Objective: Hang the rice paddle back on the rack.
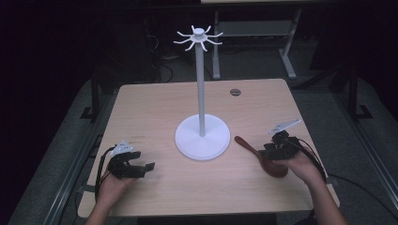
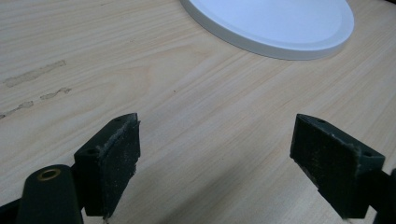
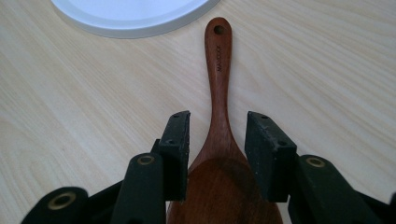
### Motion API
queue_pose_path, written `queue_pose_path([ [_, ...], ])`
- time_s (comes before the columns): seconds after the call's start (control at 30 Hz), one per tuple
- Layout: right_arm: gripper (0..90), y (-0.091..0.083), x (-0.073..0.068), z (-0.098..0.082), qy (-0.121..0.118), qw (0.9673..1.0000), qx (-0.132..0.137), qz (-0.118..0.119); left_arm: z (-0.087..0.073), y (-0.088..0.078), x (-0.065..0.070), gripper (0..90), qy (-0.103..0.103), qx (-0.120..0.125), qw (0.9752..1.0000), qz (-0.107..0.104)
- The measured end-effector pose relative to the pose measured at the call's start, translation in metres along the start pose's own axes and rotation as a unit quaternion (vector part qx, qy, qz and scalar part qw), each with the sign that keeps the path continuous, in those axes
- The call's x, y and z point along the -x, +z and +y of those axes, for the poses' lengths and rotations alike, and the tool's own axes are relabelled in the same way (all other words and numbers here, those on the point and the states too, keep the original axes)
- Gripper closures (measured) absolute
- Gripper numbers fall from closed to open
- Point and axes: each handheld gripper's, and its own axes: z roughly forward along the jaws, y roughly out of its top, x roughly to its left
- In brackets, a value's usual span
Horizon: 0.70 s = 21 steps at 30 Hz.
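Right gripper (image 3: pixel 217 140) jaws straddle wooden spoon (image 3: pixel 218 88) neck, not yet clamped, likely pre-grasp; left gripper (image 2: pixel 215 154) idles wide apart on desk (image 2: pixel 196 102).

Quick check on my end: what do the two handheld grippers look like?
Both are black. The left gripper and right gripper each carry a grey three-cornered plate on top and trail black cables. Their fingers are blocky black pads with small screw holes, with brass-ringed pivots behind.
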Motion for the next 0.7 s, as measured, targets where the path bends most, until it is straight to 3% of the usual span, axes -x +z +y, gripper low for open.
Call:
queue_pose_path([
  [0.2, 56.5, 0.009, 0.001, 0.023, -0.019, 0.9992, -0.035, -0.006, 0.000, -0.001, -0.001, 15.3, 0.003, -0.004, 1.0000, 0.000],
  [0.43, 57.1, 0.017, 0.003, 0.038, -0.024, 0.9970, -0.073, -0.004, 0.000, -0.001, -0.001, 15.3, -0.001, 0.001, 1.0000, -0.001],
  [0.7, 61.3, 0.035, 0.004, 0.051, -0.039, 0.9905, -0.131, -0.008, 0.000, 0.000, -0.001, 15.3, -0.002, 0.000, 1.0000, -0.002],
])
